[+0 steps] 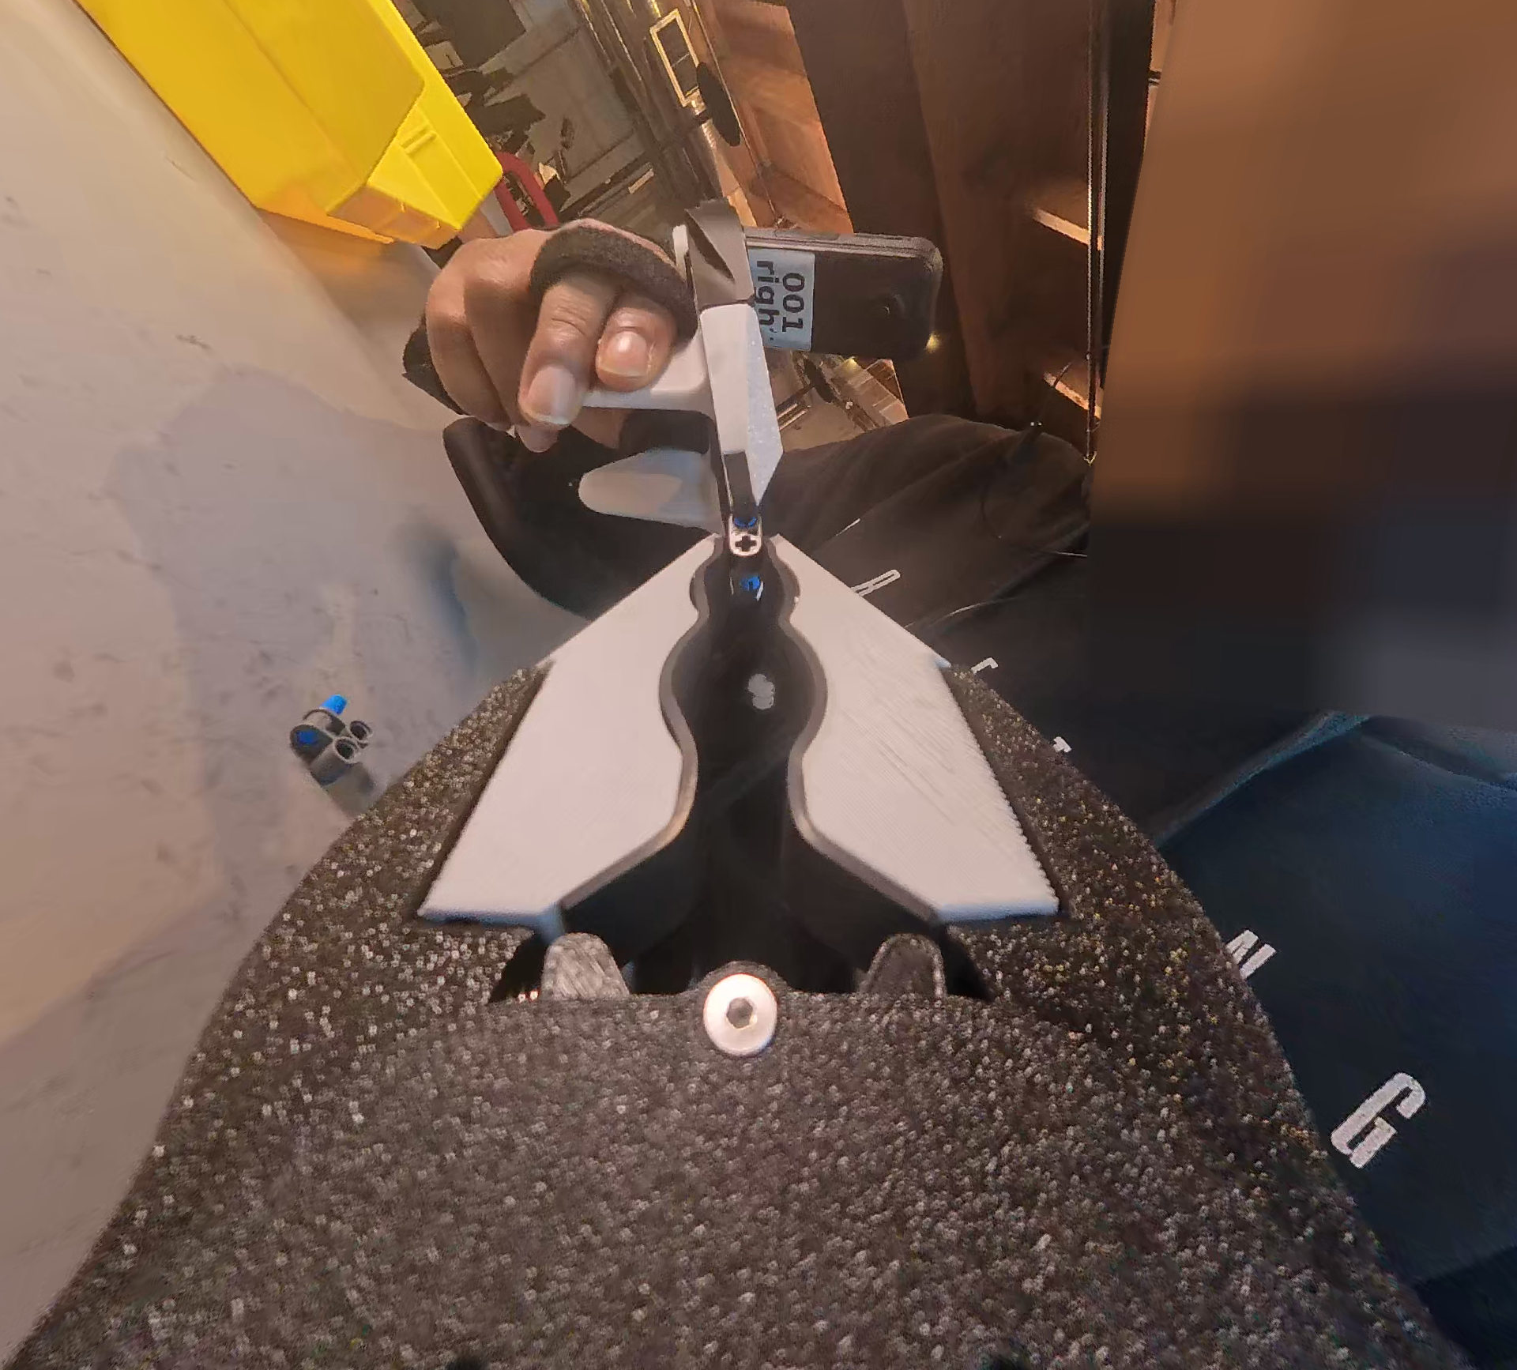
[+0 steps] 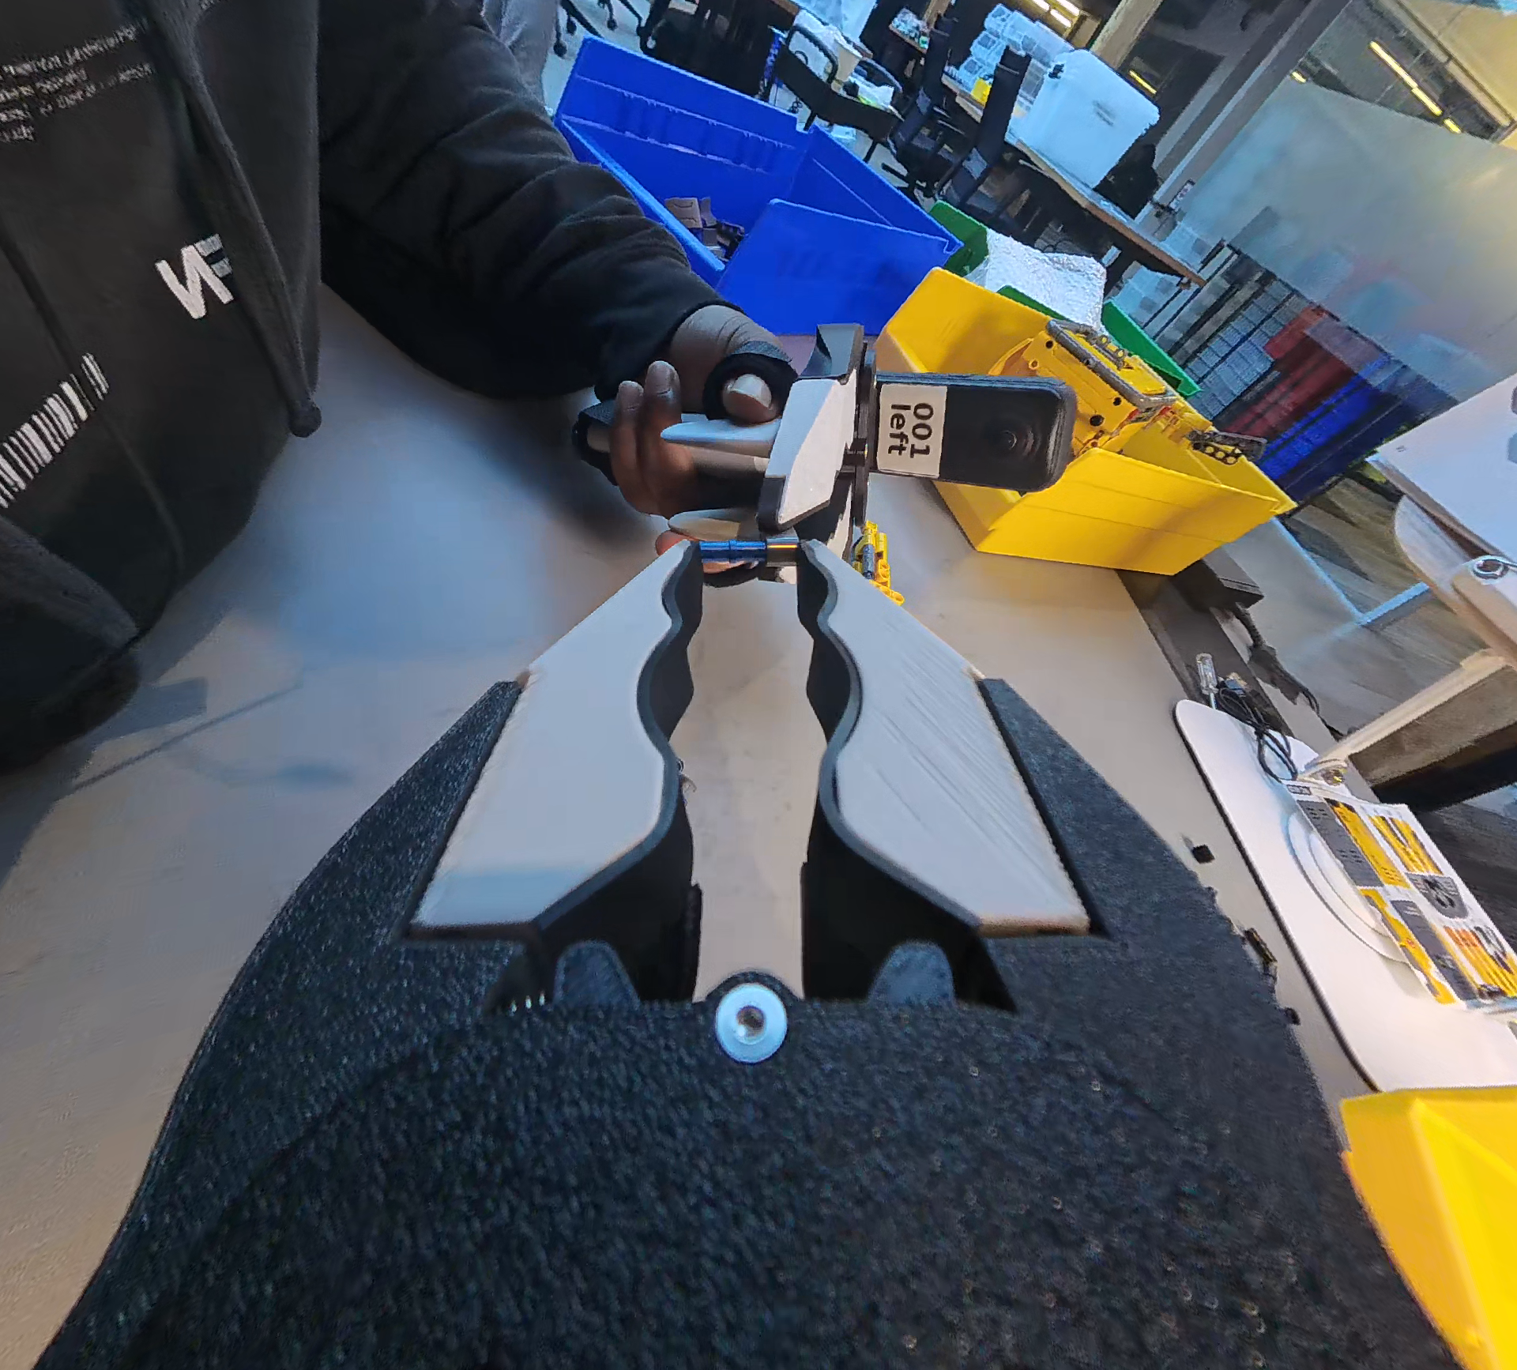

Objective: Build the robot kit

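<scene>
— Pins, blue ones, in that piece?
— Yes. My left gripper (image 1: pixel 745 551) is clamped on a small grey connector (image 1: pixel 744 545) with a cross-shaped hole and blue pins (image 1: pixel 745 519). My right gripper (image 2: pixel 749 552) pinches its blue pin end to end, above the table (image 2: pixel 369 592).
— Anything else?
— A similar grey piece (image 1: pixel 330 741) lies on the table, apart.

I can't tell what the tiny grey and blue part (image 1: pixel 745 541) is; the jaws hide most of it. The yellow bin (image 1: pixel 246 34) is cut off at the edge. A big blurry patch covers the right side.
</scene>
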{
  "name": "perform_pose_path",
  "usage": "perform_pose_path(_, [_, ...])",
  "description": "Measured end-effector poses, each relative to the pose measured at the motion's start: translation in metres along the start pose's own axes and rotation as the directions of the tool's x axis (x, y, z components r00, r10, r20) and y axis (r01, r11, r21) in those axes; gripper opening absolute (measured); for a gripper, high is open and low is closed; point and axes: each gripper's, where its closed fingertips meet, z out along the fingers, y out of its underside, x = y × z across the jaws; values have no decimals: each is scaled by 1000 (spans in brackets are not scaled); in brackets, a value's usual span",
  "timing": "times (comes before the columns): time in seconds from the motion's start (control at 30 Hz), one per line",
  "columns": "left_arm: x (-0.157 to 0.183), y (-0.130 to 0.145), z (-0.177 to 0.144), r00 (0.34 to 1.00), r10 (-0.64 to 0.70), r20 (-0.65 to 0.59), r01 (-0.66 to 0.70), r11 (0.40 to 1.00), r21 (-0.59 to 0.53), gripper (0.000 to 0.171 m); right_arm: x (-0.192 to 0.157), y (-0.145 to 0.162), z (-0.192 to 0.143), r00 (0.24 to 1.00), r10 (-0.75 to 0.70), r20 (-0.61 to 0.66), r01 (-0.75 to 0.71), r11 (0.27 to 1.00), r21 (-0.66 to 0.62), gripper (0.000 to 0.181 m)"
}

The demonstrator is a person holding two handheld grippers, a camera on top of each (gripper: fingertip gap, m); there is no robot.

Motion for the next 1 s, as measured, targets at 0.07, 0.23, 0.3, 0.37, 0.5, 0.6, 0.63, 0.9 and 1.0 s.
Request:
perform_pose_path(0.07, [-1, 1, 0, 1000, -9, -5, 9, 1000, 1, 7, -1, 1, 0, 1000, 0, 6, 0, 1000, 0, 22])
perform_pose_path(0.23, [-2, 1, 1, 999, -43, -26, 43, 999, 16, 7, -1, 3, -1, 1000, 12, 15, -12, 1000, -9, 22])
perform_pose_path(0.3, [-2, 0, 1, 998, -57, -38, 58, 998, 27, 7, 0, 3, -1, 999, 28, 22, -28, 1000, -2, 22])
perform_pose_path(0.37, [-3, 0, 1, 997, -63, -42, 65, 997, 33, 7, 0, 3, -2, 999, 33, 23, -33, 999, -2, 22])
perform_pose_path(0.5, [-1, 0, 2, 995, -79, -62, 82, 996, 40, 7, 0, 1, -2, 997, 71, 38, -72, 997, 21, 22])
perform_pose_path(0.6, [-3, 0, 1, 996, -74, -50, 76, 997, 34, 7, 0, 3, -1, 993, 106, 47, -107, 994, 10, 23])
perform_pose_path(0.63, [-1, 1, 1, 996, -72, -56, 74, 997, 29, 7, 0, 2, -1, 995, 94, 45, -95, 995, 15, 23])
perform_pose_path(0.9, [2, 1, 2, 996, -63, -66, 65, 997, 28, 8, 0, -1, 0, 998, 54, 26, -55, 998, 9, 22])
perform_pose_path(1.0, [3, 3, 2, 995, -68, -78, 70, 997, 23, 7, -2, -3, 0, 997, 63, 36, -64, 998, 21, 22])
